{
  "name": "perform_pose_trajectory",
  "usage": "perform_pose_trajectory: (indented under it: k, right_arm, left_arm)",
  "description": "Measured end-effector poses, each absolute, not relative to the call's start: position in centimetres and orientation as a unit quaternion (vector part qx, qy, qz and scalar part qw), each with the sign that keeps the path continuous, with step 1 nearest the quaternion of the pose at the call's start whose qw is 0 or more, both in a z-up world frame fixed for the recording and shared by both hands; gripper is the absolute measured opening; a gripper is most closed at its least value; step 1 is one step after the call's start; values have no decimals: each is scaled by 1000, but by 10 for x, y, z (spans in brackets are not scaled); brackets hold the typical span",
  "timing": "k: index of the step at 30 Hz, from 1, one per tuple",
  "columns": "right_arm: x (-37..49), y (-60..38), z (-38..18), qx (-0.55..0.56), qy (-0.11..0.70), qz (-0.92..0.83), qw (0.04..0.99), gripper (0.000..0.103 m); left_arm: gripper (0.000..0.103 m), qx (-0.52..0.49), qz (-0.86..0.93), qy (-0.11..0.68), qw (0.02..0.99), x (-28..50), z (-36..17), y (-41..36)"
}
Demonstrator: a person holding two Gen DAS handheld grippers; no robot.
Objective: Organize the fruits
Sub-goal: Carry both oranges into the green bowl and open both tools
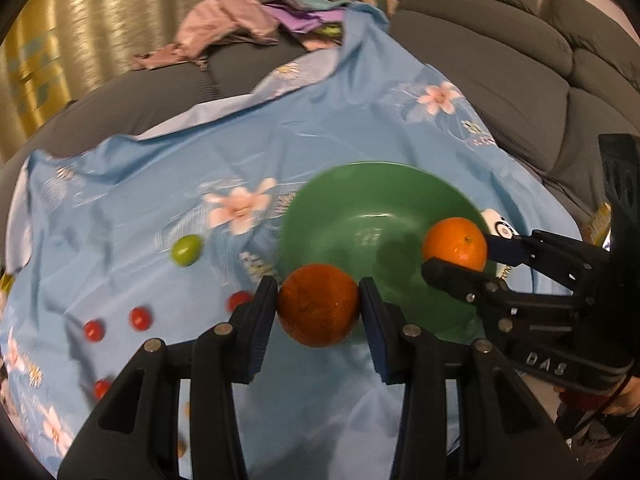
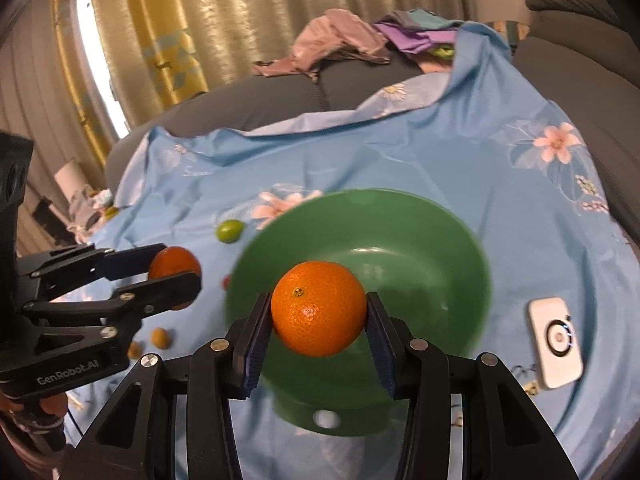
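A green bowl [image 1: 360, 200] [image 2: 400, 220] sits empty on a blue flowered cloth [image 1: 160, 168]. My left gripper [image 1: 319, 306] is shut on a dark orange [image 1: 318, 304], held just in front of the bowl's near-left rim; it shows in the right wrist view [image 2: 176, 268] left of the bowl. My right gripper [image 2: 319, 312] is shut on a bright orange [image 2: 319, 308] over the bowl's near edge; it shows in the left wrist view [image 1: 456, 246]. A green fruit [image 1: 186, 251] [image 2: 229, 231] and several small red fruits [image 1: 141, 318] lie on the cloth, left of the bowl.
A white device [image 2: 556, 342] lies on the cloth, right of the bowl. Small brown fruits [image 2: 160, 337] lie near the left gripper. Crumpled clothes [image 1: 224, 28] are piled at the back of the grey sofa [image 1: 520, 60]. Curtains hang behind.
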State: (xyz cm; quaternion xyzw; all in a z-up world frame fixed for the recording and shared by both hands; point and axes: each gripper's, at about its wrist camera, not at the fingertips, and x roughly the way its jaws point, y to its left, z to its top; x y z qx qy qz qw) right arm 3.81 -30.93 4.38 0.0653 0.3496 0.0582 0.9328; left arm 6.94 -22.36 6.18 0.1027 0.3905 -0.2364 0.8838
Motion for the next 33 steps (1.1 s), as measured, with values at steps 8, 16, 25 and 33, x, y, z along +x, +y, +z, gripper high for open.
perform_pose_trajectory:
  k: [8,16,25,33]
  right_arm:
    - [38,-331,32,60,368,27,927,48]
    - [38,-336,24,60,382,17,922,48]
    - [30,-331,34,47,367,9,929,49]
    - [13,-313,52,57,346,57,935,49]
  left_arm:
    - [42,128,-249,417,865,88,34,-262]
    - [41,140,-242,427,860,89,22,-265]
    - [70,127,-220,407,877,77,39,-248]
    - [85,111,-190,383,897,43,63,-215]
